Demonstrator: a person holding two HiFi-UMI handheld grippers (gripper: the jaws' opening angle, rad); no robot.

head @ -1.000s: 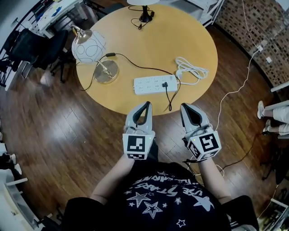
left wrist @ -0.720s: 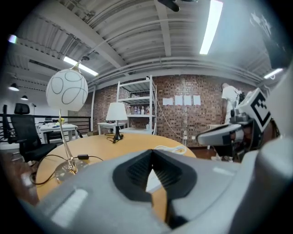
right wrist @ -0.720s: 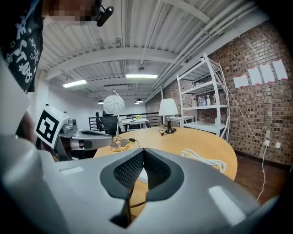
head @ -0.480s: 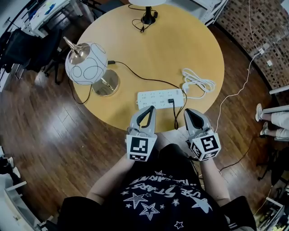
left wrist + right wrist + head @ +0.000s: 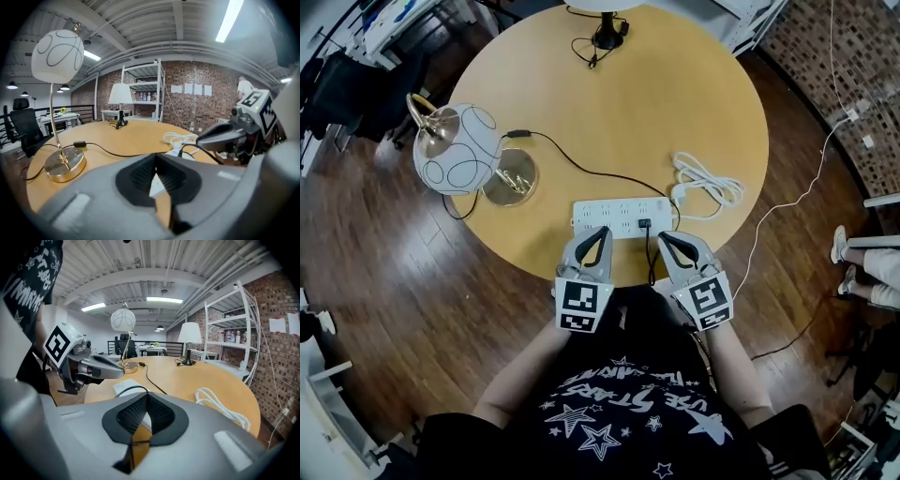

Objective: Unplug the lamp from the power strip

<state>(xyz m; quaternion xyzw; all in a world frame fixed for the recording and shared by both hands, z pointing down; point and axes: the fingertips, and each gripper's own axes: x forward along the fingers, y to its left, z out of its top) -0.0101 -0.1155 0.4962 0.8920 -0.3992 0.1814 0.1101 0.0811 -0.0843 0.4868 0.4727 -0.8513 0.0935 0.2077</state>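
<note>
A white power strip (image 5: 619,216) lies near the round table's (image 5: 712,84) front edge. A black plug (image 5: 644,224) sits in its right part. The plug's black cord (image 5: 581,164) runs back to the brass base (image 5: 508,176) of a lamp with a white globe shade (image 5: 455,148). My left gripper (image 5: 598,232) is shut and empty, its tips over the strip's near edge. My right gripper (image 5: 661,237) is shut and empty too, just right of the plug. The lamp (image 5: 58,55) stands at the left of the left gripper view, and the strip (image 5: 124,386) lies just ahead in the right gripper view.
A coiled white cord (image 5: 703,183) lies right of the strip. A second lamp with a black base (image 5: 602,33) stands at the table's far edge. Office chairs (image 5: 356,89) stand at the left, and a thin white cable (image 5: 778,211) trails over the wooden floor at the right.
Both grippers have moved forward and down from in front of the table to its near edge, ending at the power strip. Both stayed shut.
</note>
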